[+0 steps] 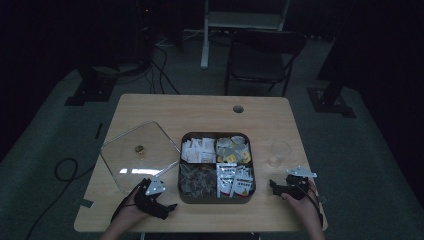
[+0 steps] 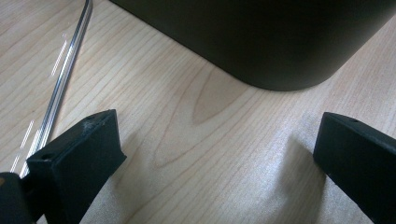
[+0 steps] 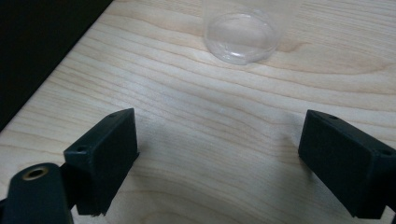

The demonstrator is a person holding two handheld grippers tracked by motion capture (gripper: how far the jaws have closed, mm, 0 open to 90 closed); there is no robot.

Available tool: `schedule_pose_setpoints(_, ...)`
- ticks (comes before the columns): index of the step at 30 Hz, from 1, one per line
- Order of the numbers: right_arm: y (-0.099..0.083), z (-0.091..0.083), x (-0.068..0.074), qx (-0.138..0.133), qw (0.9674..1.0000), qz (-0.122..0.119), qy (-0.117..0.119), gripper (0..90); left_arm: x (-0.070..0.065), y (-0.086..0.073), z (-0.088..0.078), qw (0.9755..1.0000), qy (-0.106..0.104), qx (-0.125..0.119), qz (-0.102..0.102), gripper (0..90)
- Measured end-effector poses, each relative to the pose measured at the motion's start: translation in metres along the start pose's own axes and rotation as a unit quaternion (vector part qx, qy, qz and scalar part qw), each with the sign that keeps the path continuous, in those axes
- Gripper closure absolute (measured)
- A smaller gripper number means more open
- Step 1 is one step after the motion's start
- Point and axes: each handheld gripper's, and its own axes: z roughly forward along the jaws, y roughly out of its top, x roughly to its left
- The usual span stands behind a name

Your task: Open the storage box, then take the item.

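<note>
Tools rest wide apart, empty, either side of the box (image 1: 216, 167): left tool (image 2: 217, 149) near its corner, right tool (image 3: 219, 154) below the glass (image 3: 241, 37). Packet writing is too small to read.

Folding chair (image 1: 262, 57) behind table (image 1: 200, 107); cables (image 1: 65, 170) on floor; white stand (image 1: 245, 20).

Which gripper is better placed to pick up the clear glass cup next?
Right, most likely. The right gripper rests open just below the glass cup, which stands straight ahead of its jaws in the right gripper view. The left gripper sits open across the compartment box, beside the clear lid.
</note>
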Motion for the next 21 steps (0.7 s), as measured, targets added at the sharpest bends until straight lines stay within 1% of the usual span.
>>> schedule_pose_setpoints(5, 0.000, 0.000, 0.002, 0.001, 1.0000, 0.004, -0.004, 11.3, 0.000, 0.000, 0.000, 1.0000, 0.000, 0.000, 0.000, 1.6)
schedule_pose_setpoints(7, 0.000, -0.002, 0.003, 0.004, 1.0000, 0.006, -0.001, 11.5, 0.000, 0.000, 0.000, 1.0000, 0.000, 0.000, 0.000, 1.6)
schedule_pose_setpoints(9, 0.000, -0.004, 0.004, 0.005, 0.9999, 0.013, 0.007, 11.5, 0.000, 0.000, 0.000, 1.0000, 0.000, 0.000, 0.000, 1.6)
schedule_pose_setpoints(11, 0.000, -0.006, 0.005, 0.008, 0.9999, 0.007, 0.008, 11.6, 0.000, 0.000, 0.000, 1.0000, 0.000, 0.000, 0.000, 1.6)
schedule_pose_setpoints(14, 0.001, -0.009, 0.008, 0.008, 0.9998, 0.005, 0.016, 11.6, 0.000, 0.000, 0.000, 1.0000, 0.000, 0.000, 0.000, 1.6)
schedule_pose_setpoints(21, 0.007, -0.019, 0.022, 0.006, 0.9993, -0.015, 0.033, 11.6, 0.000, 0.000, 0.000, 1.0000, 0.000, 0.000, 0.000, 1.6)
